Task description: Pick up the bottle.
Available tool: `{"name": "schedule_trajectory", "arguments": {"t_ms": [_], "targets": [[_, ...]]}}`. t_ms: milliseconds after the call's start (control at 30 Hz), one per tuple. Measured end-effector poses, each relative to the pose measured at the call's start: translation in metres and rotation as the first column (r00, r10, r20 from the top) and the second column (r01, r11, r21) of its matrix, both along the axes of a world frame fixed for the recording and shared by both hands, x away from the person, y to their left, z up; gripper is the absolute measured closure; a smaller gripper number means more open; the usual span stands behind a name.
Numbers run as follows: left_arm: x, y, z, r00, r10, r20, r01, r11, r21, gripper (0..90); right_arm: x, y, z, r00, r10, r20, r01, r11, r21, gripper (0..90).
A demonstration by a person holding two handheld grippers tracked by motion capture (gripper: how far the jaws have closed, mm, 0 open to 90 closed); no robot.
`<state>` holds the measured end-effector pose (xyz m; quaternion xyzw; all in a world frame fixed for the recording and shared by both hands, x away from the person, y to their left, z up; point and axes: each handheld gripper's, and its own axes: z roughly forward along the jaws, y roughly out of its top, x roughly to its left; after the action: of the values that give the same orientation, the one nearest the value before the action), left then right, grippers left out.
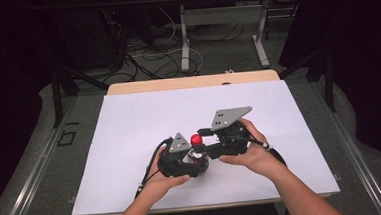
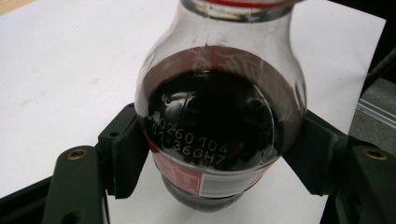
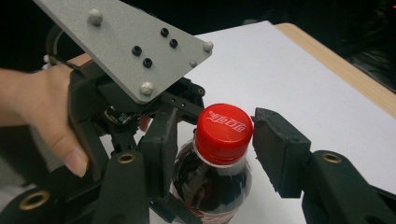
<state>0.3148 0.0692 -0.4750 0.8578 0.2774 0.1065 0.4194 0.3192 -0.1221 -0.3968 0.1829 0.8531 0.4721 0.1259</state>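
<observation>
The left gripper (image 1: pixel 194 160) is closed on a small bottle (image 2: pixel 219 116) of dark drink: in the left gripper view both black pads are pressed against the round body at its widest part, one on each side, just above the red and white label (image 2: pixel 205 179). The gripper is held low over the white sheet (image 1: pixel 130 141) by the left hand (image 1: pixel 165 181), with its grey three-cornered plate (image 1: pixel 179 142) facing up.

The right gripper (image 3: pixel 210 140) is set around the red cap (image 3: pixel 223 133). In the right gripper view the left jaw is seen close against the neck and the side of the cap, while a narrow gap is left between the cap and the right jaw, so the cap is not clamped; the jaws stand narrow, only a little wider than the cap. This gripper is carried by the right hand (image 1: pixel 249 151), with its larger grey plate (image 1: pixel 229 116) tilted above it.

The bottle is stood on the sheet near the middle of the table (image 1: pixel 192 82), between the two hands. Its long axis is held about upright, base down on the sheet, with the cap pointing up.
</observation>
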Motion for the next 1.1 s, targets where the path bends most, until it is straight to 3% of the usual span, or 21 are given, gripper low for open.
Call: {"name": "schedule_trajectory", "arguments": {"t_ms": [133,333,367,567,600,700,767,867,900,1100], "targets": [[0.000,-0.001,0.001,1.0000,0.000,0.010,0.000,1.0000,0.005,30.1,-0.005,0.005,-0.002,0.9988,-0.033,0.037,0.033,0.999,-0.004,50.0],[-0.001,-0.002,0.001,1.0000,-0.006,-0.005,0.006,1.0000,0.007,30.1,-0.003,0.011,-0.006,0.9984,-0.034,0.045,0.035,0.999,-0.016,52.7],[-0.001,-0.003,0.000,0.9999,0.004,0.010,-0.004,1.0000,0.002,30.1,-0.002,0.012,-0.007,0.9985,-0.032,0.044,0.032,0.999,-0.012,53.2],[-0.001,-0.003,0.000,1.0000,-0.004,0.007,0.004,1.0000,-0.003,30.1,0.001,0.018,-0.008,0.9977,-0.025,0.063,0.026,0.999,-0.018,59.2],[-0.001,-0.002,0.001,0.9999,-0.014,-0.005,0.014,0.9999,0.001,30.1,0.003,0.017,-0.007,0.9981,-0.014,0.060,0.016,1.000,-0.027,60.0],[-0.002,-0.002,0.000,0.9998,-0.013,0.012,0.013,0.9999,0.002,30.2,0.010,0.013,-0.006,0.9981,0.045,0.041,-0.044,0.999,-0.015,60.8],[-0.002,-0.002,0.001,0.9998,-0.017,0.009,0.017,0.9998,-0.008,30.1,0.016,0.009,-0.004,0.9967,0.080,0.008,-0.080,0.997,-0.007,61.0],[-0.003,-0.001,0.003,0.9997,-0.025,-0.006,0.025,0.9997,-0.005,30.1,0.021,0.004,-0.002,0.9950,0.095,-0.031,-0.094,0.995,0.014,61.1],[-0.003,-0.001,0.002,0.9998,-0.016,0.010,0.016,0.9998,-0.015,30.1,0.022,0.003,-0.002,0.9950,0.092,-0.039,-0.091,0.996,0.024,61.1],[-0.004,-0.001,0.002,0.9998,-0.016,0.013,0.016,0.9988,-0.047,30.1,0.024,-0.001,0.000,0.9939,0.101,-0.044,-0.100,0.994,0.035,61.1]]}}
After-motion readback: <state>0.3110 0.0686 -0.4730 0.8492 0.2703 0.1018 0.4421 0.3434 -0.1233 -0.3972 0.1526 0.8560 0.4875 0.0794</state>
